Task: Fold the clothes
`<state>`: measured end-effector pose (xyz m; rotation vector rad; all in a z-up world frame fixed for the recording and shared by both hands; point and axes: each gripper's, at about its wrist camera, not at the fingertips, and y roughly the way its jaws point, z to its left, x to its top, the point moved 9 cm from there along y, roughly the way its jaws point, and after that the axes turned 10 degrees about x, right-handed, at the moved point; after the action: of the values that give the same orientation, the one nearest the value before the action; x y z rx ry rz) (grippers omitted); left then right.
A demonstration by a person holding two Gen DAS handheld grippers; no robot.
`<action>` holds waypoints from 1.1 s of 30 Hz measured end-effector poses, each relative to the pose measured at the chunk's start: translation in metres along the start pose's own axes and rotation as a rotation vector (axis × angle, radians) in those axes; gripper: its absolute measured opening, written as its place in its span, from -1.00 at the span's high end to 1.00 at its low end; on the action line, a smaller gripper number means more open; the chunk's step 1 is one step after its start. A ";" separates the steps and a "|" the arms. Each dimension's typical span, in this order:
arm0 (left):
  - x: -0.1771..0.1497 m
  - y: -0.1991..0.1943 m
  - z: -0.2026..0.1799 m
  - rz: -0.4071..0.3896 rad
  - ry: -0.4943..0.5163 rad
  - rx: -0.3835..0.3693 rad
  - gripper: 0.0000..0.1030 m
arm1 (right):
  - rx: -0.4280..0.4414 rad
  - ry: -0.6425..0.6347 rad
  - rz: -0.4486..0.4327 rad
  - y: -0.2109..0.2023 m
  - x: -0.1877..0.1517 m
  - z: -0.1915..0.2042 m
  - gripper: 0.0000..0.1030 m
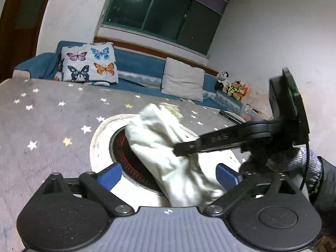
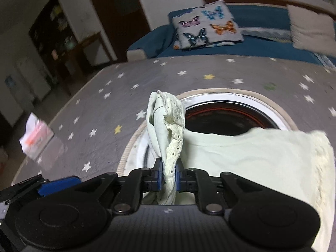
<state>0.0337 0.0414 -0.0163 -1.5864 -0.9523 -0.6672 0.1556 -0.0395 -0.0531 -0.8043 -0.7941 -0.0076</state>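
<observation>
A pale cream garment [image 1: 168,147] with a lace edge hangs bunched over the round heater opening in the table. My right gripper [image 2: 169,177] is shut on its lace-trimmed edge [image 2: 173,130]; the rest of the cloth [image 2: 262,159] spreads to the right. In the left wrist view the right gripper's black fingers [image 1: 195,146] pinch the cloth from the right. My left gripper [image 1: 168,174] is open, its blue pads on either side of the hanging cloth, not closed on it.
The table has a grey cloth with stars [image 1: 52,115] and a round white-rimmed heater hole [image 2: 226,113]. A blue sofa with a butterfly pillow [image 1: 90,63], a grey cushion [image 1: 182,82] and plush toys [image 1: 231,86] stands behind. A white packet [image 2: 35,138] lies at the table's left edge.
</observation>
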 end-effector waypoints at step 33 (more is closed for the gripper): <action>-0.019 0.076 -0.079 0.158 0.166 0.071 -1.00 | 0.080 0.372 -0.143 -0.095 -0.035 -0.190 0.77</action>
<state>0.0940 -0.0439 -0.0536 -1.5012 -0.7133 -0.6371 0.2228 -0.2392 -0.0952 -0.6433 -0.4944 -0.2450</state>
